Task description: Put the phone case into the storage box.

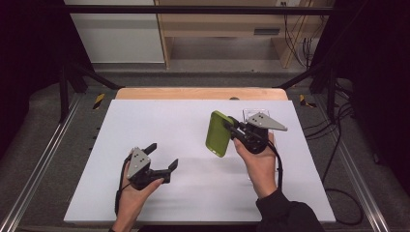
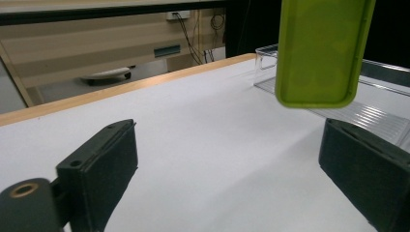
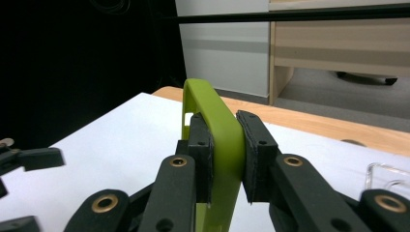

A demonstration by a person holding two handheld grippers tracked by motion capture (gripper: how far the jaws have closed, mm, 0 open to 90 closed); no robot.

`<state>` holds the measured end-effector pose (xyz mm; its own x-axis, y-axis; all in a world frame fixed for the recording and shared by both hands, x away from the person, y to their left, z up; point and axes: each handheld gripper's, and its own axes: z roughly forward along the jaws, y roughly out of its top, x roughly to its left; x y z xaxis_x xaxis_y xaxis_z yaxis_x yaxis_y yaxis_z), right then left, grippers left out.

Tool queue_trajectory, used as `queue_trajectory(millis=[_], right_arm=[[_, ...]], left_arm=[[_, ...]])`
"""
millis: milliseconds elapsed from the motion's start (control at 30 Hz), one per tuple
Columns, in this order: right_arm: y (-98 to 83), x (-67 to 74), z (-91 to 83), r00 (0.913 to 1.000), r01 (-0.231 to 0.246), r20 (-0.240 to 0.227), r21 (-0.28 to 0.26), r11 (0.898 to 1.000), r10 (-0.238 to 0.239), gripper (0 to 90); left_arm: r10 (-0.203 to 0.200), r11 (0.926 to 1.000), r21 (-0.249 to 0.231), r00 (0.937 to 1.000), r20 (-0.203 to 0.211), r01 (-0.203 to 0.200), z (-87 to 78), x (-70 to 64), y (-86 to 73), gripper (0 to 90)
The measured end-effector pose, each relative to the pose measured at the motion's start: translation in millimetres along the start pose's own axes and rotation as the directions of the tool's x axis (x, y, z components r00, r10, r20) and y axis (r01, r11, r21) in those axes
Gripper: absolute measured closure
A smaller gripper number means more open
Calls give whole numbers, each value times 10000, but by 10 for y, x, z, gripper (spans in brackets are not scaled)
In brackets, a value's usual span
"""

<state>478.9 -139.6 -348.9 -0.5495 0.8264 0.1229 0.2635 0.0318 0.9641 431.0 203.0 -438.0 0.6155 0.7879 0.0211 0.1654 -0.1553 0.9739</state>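
The lime-green soft plastic phone case (image 1: 218,134) hangs above the white table (image 1: 193,193), clear of it, clamped by its edge between the pads of the right gripper (image 1: 231,126). A clear plastic tray (image 2: 382,113) lies on the table behind it. Well apart, the left gripper (image 1: 164,155) stands wide open with nothing between its jaws.
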Motion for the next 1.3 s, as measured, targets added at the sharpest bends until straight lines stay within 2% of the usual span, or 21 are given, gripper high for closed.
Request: queue_trajectory(millis=[200,367,567,933,1067,1300], right_arm=[[136,-151,-9,9992,393,36,-130,9991,-393,768],[251,-306,-34,9987,505,115,-409,9979,-501,768],[394,-474,-43,9965,775,375,-592,9952,-754,768],[605,-823,20,9928,1070,645,-947,9897,-1011,768],[617,-953,52,9891,1273,850,-860,9881,-1200,768],[551,-1170,75,9862,1238,1183,-610,9904,-1159,768]], left_arm=[[-382,9993,-15,9991,-209,381,-237,220,-102,47],[-681,9975,-198,9972,-312,675,-422,362,-162,43],[-971,9944,-457,9941,-487,949,-521,525,-224,35],[-839,9955,-480,9951,-515,815,-518,553,-243,34],[-884,9949,-529,9950,-462,859,-518,555,-246,34],[-818,9957,-463,9962,-314,803,-507,541,-249,34]])
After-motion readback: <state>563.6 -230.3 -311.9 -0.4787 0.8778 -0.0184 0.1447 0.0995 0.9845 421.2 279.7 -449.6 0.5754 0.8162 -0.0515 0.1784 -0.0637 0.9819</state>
